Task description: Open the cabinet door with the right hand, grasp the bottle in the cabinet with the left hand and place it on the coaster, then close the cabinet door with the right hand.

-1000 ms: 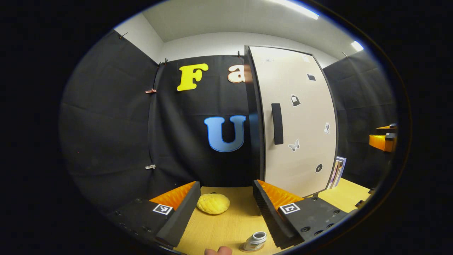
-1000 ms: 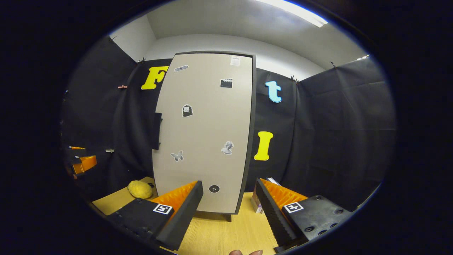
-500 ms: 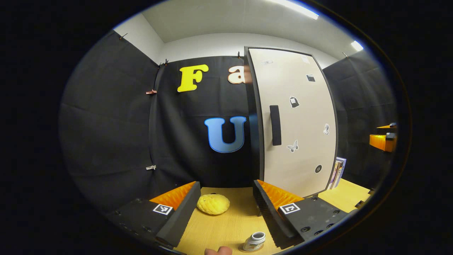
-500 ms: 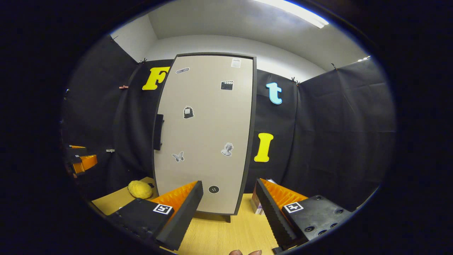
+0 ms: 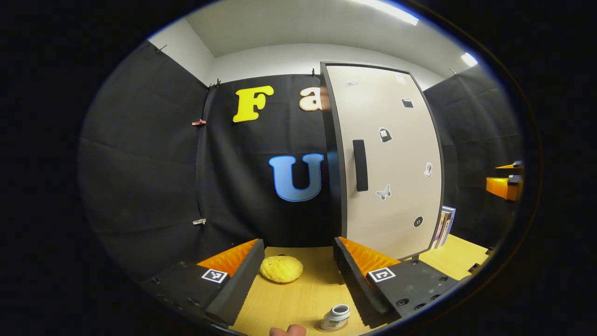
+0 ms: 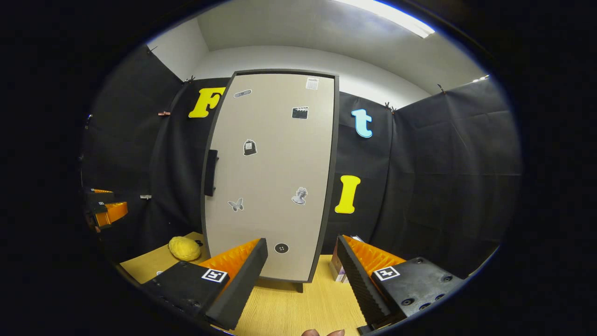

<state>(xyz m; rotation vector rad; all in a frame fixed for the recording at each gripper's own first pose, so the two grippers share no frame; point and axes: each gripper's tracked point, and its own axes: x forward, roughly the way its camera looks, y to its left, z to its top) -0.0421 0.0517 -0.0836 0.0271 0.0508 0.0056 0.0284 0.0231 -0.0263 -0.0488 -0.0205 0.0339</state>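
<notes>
The right gripper (image 6: 301, 275) and the left gripper (image 5: 296, 275) are both standing wide open and holding nothing, and since a second ago they are only drifting a little while the cabinet door (image 6: 270, 177) is staying shut. I am counting one door, one handle (image 5: 359, 165) at about 1 o'clock from the left gripper, one bottle (image 5: 336, 318) on its coaster at 5 o'clock, and one yellow sponge (image 5: 281, 269), so the task is looking nearly finished.

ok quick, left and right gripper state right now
left gripper: open, holding nothing
right gripper: open, holding nothing
</notes>
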